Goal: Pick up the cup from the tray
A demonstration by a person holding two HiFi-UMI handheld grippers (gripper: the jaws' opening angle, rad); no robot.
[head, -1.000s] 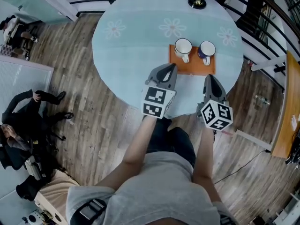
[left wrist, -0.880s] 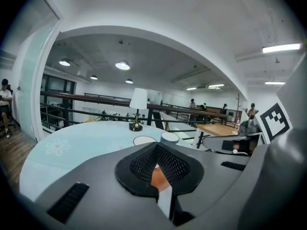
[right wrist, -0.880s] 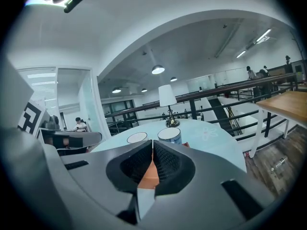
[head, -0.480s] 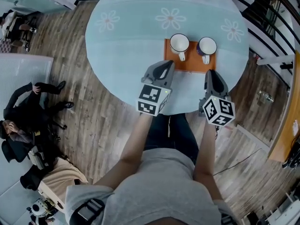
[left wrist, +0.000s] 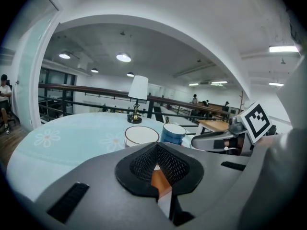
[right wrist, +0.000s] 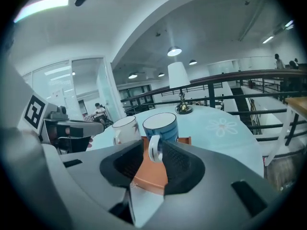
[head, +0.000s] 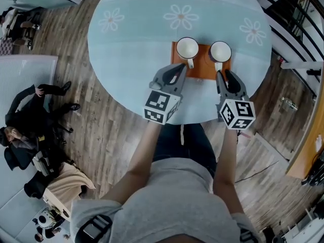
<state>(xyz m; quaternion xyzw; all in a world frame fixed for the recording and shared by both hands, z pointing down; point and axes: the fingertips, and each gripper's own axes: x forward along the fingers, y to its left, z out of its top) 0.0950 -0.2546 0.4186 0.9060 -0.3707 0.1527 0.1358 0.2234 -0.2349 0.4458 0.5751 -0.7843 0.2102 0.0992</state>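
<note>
Pale blue cloth with flower prints is seen over the round tabletop (head: 126,44), most of it bare. Orange tray (head: 202,71) is set close to the tabletop's near edge, presumably for easy reach. Two cups are stood side by side on it, handles turned toward that near edge: white cup (head: 187,48) at the tray's left end, blue cup (head: 220,51) at its right end.

Left gripper (head: 178,70) is clenched on nothing at the tray's near left corner. Right gripper (head: 224,75) is held at the tray's near edge. Its jaws have just been opening, and the blue cup's handle is lined up with the gap, with no pad on it yet.

Bare cloth is left to the blue cup's right. The white cup stands near on its left, so a straight approach is judged safest.
</note>
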